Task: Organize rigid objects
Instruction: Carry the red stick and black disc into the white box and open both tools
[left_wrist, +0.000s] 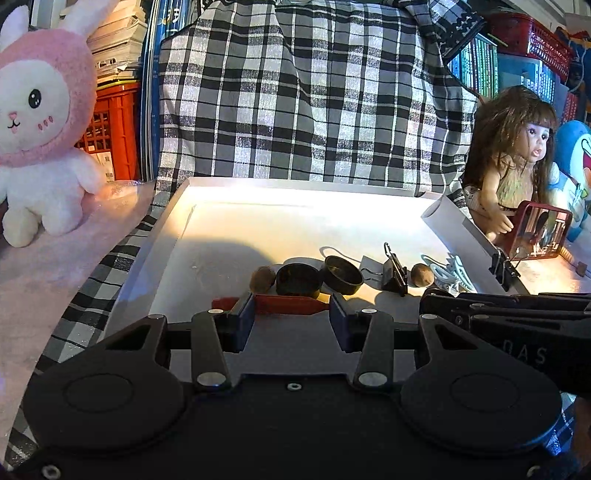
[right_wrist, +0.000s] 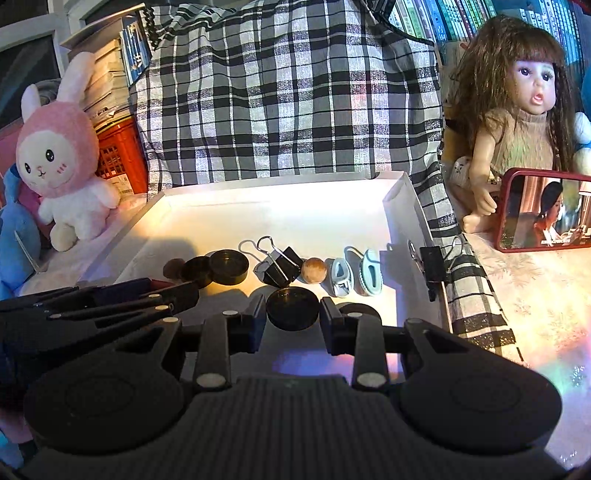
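Observation:
In the white tray (left_wrist: 177, 236) a row of small items stands: a brown ball (left_wrist: 263, 278), two black round caps (left_wrist: 298, 280) (left_wrist: 343, 275), a black binder clip (left_wrist: 395, 273), a second brown ball (left_wrist: 422, 275) and pale blue clips (left_wrist: 450, 273). Just in front of that row, my left gripper (left_wrist: 291, 314) is shut on a flat red piece (left_wrist: 291, 304). In the right wrist view my right gripper (right_wrist: 292, 321) is shut on a black round disc (right_wrist: 292, 308), low over the tray near the binder clip (right_wrist: 282, 266) and the pale blue clips (right_wrist: 341, 280).
Another binder clip (right_wrist: 432, 264) grips the tray's right wall. A doll (right_wrist: 517, 122) and a red-cased phone (right_wrist: 543, 210) stand to the right, a pink bunny plush (left_wrist: 40, 140) to the left. Checked cloth (left_wrist: 295, 92) hangs behind. The tray's far half (right_wrist: 280, 214) holds nothing.

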